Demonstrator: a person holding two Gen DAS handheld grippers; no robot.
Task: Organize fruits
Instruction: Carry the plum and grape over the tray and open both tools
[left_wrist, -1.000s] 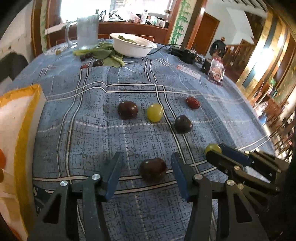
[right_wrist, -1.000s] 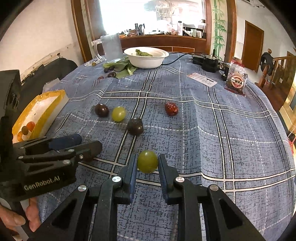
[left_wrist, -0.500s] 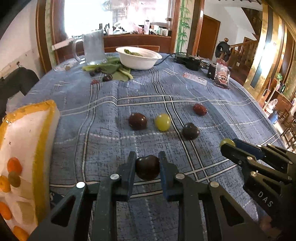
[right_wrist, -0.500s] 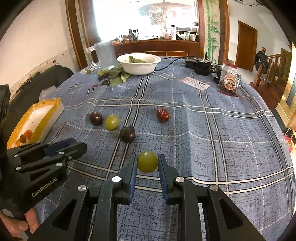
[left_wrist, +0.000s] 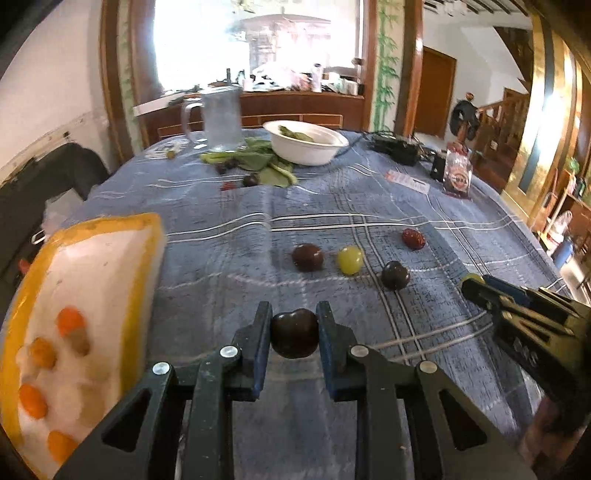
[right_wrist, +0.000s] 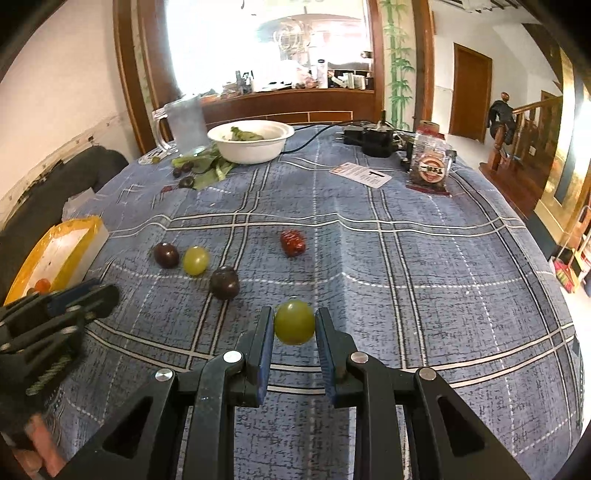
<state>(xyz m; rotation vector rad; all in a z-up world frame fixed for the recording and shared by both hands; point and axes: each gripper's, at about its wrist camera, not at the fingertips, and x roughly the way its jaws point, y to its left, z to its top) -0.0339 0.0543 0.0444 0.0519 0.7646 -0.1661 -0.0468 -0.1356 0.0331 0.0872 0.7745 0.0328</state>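
plum handling: the plum (left_wrist: 294, 333) looks light, smooth and easily bruised; I judge a gentle pinch across its widest part safest, since glossy skin may slip.
grape handling: the grape (right_wrist: 294, 322) is likely lighter and softer still; hold at its middle, squeezing little.
plum look: dark maroon, shiny, with a dimple on top.
grape look: pale green, round, glossy.
left gripper (left_wrist: 293, 334): narrowed onto the plum, both pads touching its sides.
right gripper (right_wrist: 294, 325): narrowed onto the grape, pads at its sides.
place: both fruits sit right of the tray (left_wrist: 146, 258), over the cloth (left_wrist: 229, 251); the plum is near the tray, the grape well apart from it.
loose fruit: four more lie on the cloth, right of the tray.
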